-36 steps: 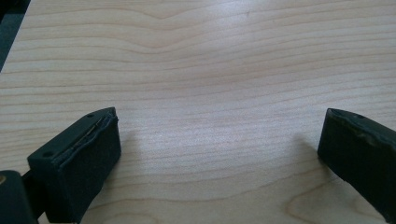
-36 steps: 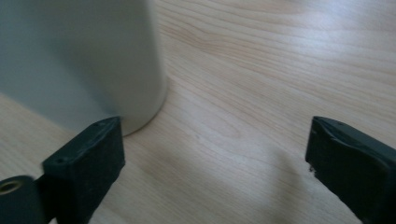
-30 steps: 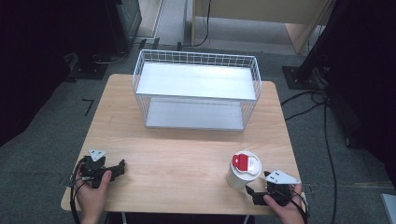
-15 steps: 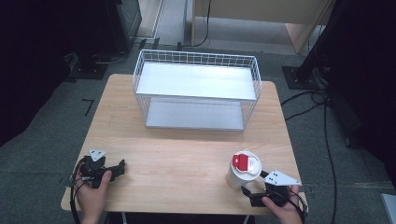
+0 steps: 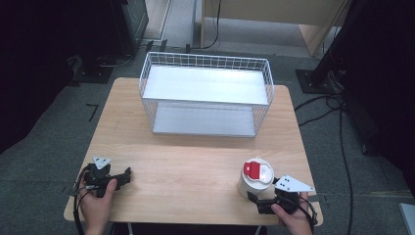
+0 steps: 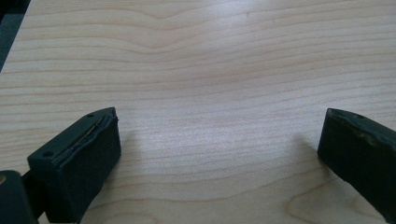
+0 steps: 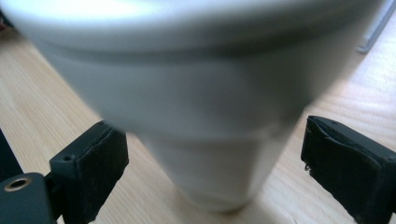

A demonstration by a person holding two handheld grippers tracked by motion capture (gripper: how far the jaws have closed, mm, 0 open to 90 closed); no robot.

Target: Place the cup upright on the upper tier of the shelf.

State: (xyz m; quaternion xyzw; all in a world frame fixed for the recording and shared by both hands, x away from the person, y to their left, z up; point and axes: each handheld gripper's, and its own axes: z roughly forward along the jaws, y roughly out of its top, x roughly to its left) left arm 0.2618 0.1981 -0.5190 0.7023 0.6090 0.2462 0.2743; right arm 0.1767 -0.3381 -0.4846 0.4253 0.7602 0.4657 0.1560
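White: 1 cup (image 5: 256, 177), 1 wire basket (image 5: 205, 93), 2 tools.

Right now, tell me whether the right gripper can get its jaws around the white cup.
Probably yes. The right gripper has its jaws open wider than the white cup, which stands upright just ahead of them on the table, with nothing between.

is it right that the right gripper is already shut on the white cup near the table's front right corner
Not quite. The right gripper is open: in the right gripper view its jaws stand wide apart on either side of the white cup, neither touching it. The cup does stand near the table's front right corner.
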